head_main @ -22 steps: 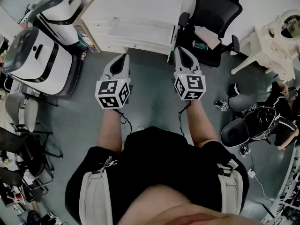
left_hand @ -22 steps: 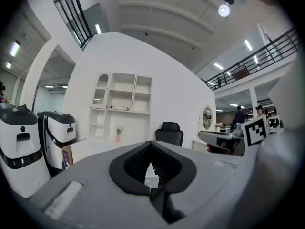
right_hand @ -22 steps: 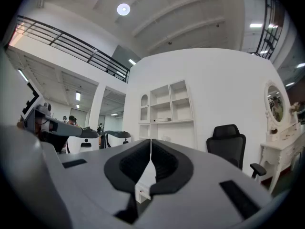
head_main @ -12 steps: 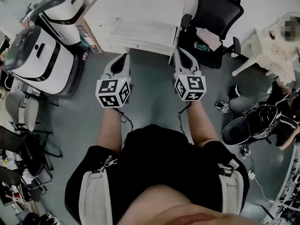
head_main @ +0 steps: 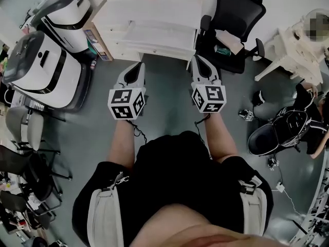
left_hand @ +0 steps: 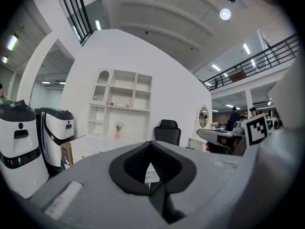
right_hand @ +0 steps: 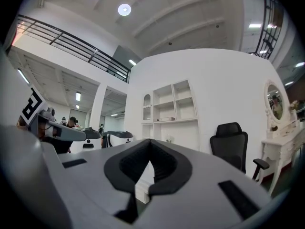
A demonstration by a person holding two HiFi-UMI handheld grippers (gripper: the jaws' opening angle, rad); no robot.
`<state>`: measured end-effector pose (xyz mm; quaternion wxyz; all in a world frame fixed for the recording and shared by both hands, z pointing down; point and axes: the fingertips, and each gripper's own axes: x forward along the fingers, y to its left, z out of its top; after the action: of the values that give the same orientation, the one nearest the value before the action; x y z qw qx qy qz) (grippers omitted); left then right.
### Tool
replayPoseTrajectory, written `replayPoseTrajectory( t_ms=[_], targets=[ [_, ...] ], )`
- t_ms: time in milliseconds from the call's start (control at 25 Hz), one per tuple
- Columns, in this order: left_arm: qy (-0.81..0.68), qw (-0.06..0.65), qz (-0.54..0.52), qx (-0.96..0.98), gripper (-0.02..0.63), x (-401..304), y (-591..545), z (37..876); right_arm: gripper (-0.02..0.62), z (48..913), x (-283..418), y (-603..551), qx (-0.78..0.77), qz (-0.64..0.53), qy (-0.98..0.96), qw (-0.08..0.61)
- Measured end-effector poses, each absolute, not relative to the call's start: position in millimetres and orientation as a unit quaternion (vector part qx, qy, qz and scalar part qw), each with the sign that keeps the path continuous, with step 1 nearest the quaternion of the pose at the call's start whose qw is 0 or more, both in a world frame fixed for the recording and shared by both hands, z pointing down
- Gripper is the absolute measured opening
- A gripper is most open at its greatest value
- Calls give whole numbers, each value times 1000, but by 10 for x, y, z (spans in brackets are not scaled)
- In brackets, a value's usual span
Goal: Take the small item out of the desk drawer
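Desk [head_main: 159, 34] white, ahead, left tongs [head_main: 139, 66] pressed together, empty, right tongs [head_main: 197, 59] likewise.

Straight ahead, table [head_main: 154, 14], with shelf unit [left_hand: 121, 104] behind it against the wall. Just right of the table, office chair [head_main: 234, 19]; farther right, dressing table [head_main: 295, 48]. Left of the table, near machine [head_main: 43, 68] with far machine [head_main: 67, 9] behind it. In front of the table, left gripper [head_main: 138, 68] and right gripper [head_main: 198, 60] side by side, apart, pointing toward it.
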<state>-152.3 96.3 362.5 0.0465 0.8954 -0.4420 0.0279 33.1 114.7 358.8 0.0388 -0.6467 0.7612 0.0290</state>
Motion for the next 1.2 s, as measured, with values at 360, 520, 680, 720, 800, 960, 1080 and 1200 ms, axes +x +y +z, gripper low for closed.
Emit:
replayPoseTrajectory(
  t_ms=[360,520,680,720,800,960,1080,1200],
  targets=[
    [-444,43,24,894,12,-1634,686,3670,-2,3626,247,856,-647,36,761,40],
    [-452,41,28,891,12,-1590,393,3703,-3,3697,352,526,-645,32,763,41],
    [-457,36,34,888,12,-1503,-58,3725,-2,3762,476,41,-646,26,761,45],
    [-457,35,35,888,12,-1462,-184,3726,-2,3785,518,-89,-647,24,761,46],
    [-457,34,37,888,12,-1354,-454,3735,-2,3833,619,-367,-647,19,761,45],
    [-457,40,45,887,12,-1079,-1039,3766,-2,3893,854,-983,-643,8,765,39],
    [-456,46,54,887,12,-827,-1484,3793,-3,3933,1079,-1454,-640,-2,767,31],
    [-458,54,59,885,12,-592,-1948,3800,-2,3960,1304,-1924,-638,-10,770,24]
  ],
)
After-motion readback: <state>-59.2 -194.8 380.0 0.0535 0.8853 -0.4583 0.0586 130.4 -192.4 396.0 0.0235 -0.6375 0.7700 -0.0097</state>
